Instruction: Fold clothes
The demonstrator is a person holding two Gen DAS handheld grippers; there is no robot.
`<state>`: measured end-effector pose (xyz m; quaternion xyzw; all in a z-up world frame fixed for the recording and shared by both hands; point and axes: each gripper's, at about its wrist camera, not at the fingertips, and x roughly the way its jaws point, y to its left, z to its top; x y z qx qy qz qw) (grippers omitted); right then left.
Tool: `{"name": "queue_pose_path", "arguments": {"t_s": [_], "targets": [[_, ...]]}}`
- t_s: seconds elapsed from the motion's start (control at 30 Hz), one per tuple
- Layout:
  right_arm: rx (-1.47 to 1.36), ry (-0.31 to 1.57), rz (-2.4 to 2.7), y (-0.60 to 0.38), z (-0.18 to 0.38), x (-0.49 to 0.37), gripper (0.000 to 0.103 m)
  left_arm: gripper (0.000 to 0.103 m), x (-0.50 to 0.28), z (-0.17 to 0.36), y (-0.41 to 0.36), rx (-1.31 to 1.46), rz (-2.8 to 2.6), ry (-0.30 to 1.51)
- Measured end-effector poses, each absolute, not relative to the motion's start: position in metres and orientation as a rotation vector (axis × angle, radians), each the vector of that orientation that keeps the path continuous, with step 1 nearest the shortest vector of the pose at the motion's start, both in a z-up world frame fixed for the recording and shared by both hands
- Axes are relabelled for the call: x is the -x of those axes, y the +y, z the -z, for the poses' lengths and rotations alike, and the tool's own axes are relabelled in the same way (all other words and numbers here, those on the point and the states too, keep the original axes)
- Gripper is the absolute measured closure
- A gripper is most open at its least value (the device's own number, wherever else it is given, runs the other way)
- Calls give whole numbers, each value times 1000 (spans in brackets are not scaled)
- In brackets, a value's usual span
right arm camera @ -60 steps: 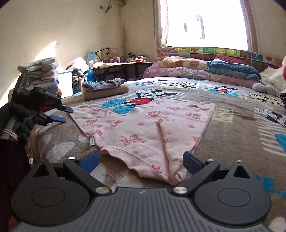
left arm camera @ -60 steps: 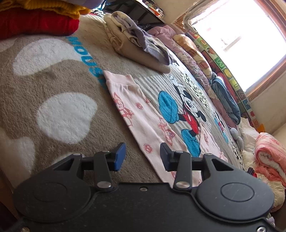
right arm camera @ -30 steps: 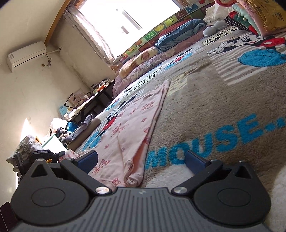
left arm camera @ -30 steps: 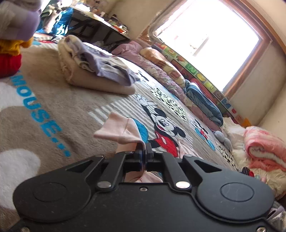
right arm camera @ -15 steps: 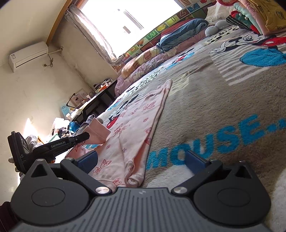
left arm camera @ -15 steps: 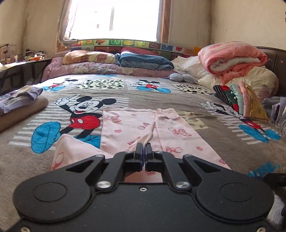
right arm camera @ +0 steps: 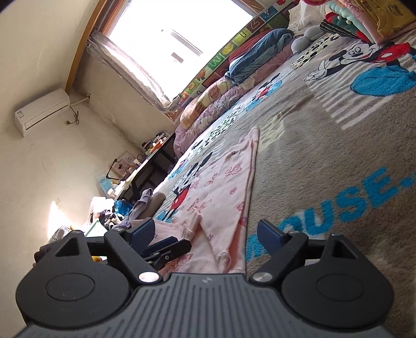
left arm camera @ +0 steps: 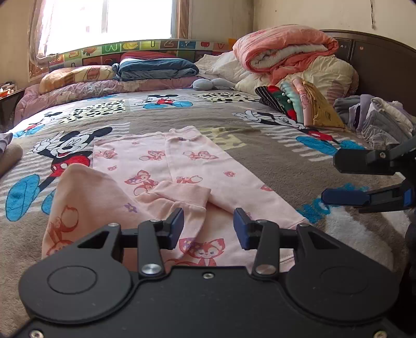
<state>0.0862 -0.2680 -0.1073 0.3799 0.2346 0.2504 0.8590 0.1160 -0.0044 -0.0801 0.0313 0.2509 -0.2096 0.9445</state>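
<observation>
Released by opening left tongs [left arm camera: 207, 225], pink fox-print garment [left arm camera: 182, 166] lies half-folded; right tongs [right arm camera: 212, 232] closing, empty.

Bright window [left arm camera: 109, 20], cream walls, AC unit [right arm camera: 41, 111], dark headboard [left arm camera: 377, 57].

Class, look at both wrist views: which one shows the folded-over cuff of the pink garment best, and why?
The left wrist view shows it best: the cuff lies face-on, just ahead of the left tongs, on the pink garment. In the right wrist view the cuff appears only edge-on, low and foreshortened, partly behind the tongs.
</observation>
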Motion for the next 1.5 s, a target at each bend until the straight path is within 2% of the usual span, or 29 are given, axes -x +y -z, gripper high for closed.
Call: {"name": "queue_pose_path", "arguments": {"t_s": [0.27, 0.4, 0.5, 0.73, 0.93, 1.13, 1.33, 1.43, 1.47, 1.5], "targets": [[-921, 691, -522, -208, 101, -125, 22, 62, -110, 58, 68, 184, 251, 425], [-914, 763, -434, -184, 103, -144, 18, 62, -110, 53, 95, 280, 191, 408], [-902, 760, -414, -176, 98, -149, 16, 62, -110, 49, 110, 345, 176, 394], [-896, 743, -418, -175, 82, -149, 17, 62, -114, 47, 141, 478, 137, 388], [-792, 794, -403, -151, 66, -160, 17, 62, -115, 52, 155, 585, 130, 408], [-732, 874, -348, -131, 80, -180, 17, 62, -113, 53, 161, 613, 127, 413], [-728, 843, -323, -123, 92, -187, 33, 62, -112, 54, 167, 653, 136, 415], [-697, 828, -310, -119, 94, -189, 47, 62, -116, 58, 169, 677, 139, 429], [-685, 823, -306, -117, 94, -190, 60, 62, -117, 59, 170, 682, 138, 435], [-677, 818, -309, -117, 94, -189, 78, 62, -118, 60, 170, 685, 136, 440]]}}
